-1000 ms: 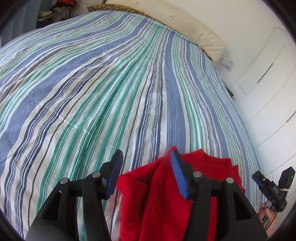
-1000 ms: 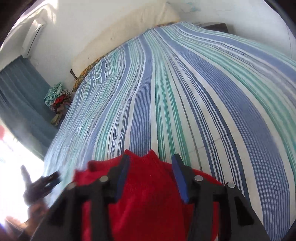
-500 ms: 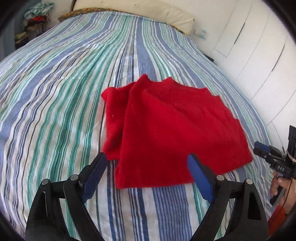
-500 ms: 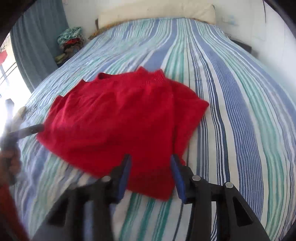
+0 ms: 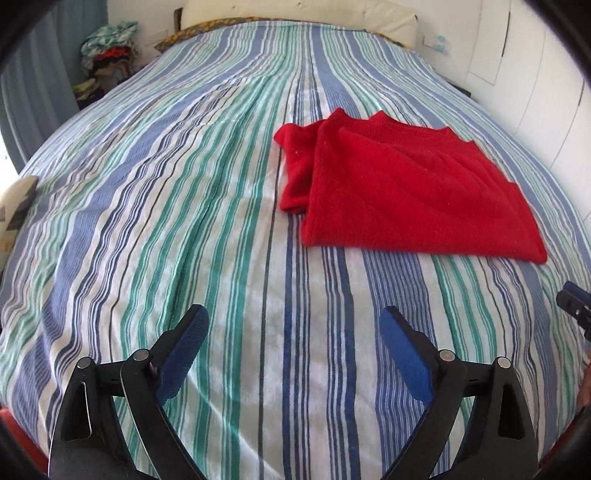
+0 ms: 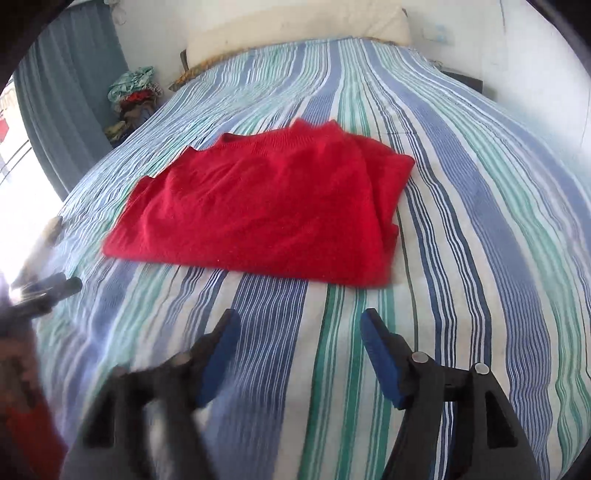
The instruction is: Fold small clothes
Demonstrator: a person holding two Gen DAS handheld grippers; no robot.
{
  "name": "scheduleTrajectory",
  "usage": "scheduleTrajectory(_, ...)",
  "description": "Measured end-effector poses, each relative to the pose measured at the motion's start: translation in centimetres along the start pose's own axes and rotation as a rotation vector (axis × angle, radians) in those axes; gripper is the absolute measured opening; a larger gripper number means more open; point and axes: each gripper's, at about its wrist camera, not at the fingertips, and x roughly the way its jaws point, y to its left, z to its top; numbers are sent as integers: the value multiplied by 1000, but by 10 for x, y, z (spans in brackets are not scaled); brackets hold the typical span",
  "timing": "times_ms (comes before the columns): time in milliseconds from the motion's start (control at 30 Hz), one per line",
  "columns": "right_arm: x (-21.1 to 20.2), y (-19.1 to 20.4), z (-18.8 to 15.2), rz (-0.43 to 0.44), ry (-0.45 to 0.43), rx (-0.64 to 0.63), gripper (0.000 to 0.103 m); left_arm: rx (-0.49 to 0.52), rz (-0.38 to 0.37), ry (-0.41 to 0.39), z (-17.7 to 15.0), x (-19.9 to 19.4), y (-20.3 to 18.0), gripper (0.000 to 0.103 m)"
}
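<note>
Looking at the left wrist view: red sweater (image 5: 406, 192) lies folded flat on the striped bedspread (image 5: 184, 221), right of centre, upper half of frame. Its long axis runs left-right, tilted down toward the right; neckline edge points to the top of frame. Left gripper (image 5: 293, 332) is spread wide, holding nothing, well short of the cloth.

Right wrist view: sweater (image 6: 266, 210) sits centre frame, long axis left-right, neckline toward the pillow (image 6: 295, 33). Right gripper (image 6: 297, 338) is also spread and empty. Fold looks done; maybe tidy the sleeve layer poking out.

Home bedroom, striped bedspread (image 5: 221, 221), pillow (image 5: 295, 11) at headboard, curtain (image 6: 66, 110), white wardrobe doors (image 5: 535, 92)
</note>
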Motion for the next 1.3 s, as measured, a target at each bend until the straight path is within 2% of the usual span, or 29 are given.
scheduleTrajectory(67, -7, 5, -14, -25, -10, -10, 71, 1, 3, -5, -1, -3, 1, 94)
scheduleTrajectory(200, -2, 5, -32, -45, 31, 9, 71, 7, 23, -10, -2, -7, 1, 94)
scheduleTrajectory(433, 11, 1, -42, -72, 57, 10, 71, 10, 32, -7, -5, -6, 0, 94)
scheduleTrajectory(733, 15, -1, -49, -64, 50, 25, 75, 0, 47, 3, -9, 1, 4, 94)
scheduleTrajectory(1000, 21, 2, -53, -56, 37, 7, 85, 1, 81, 20, -15, 17, 12, 95)
scheduleTrajectory(1167, 24, 4, -55, -48, 25, -8, 90, 22, 95, 47, -31, 42, 14, 103)
scheduleTrajectory(1233, 25, 7, -56, -50, 24, -19, 92, 28, 90, 45, -24, 38, 12, 102)
scheduleTrajectory(1300, 26, 9, -57, -56, 22, -30, 94, 31, 70, 9, -11, 33, 13, 102)
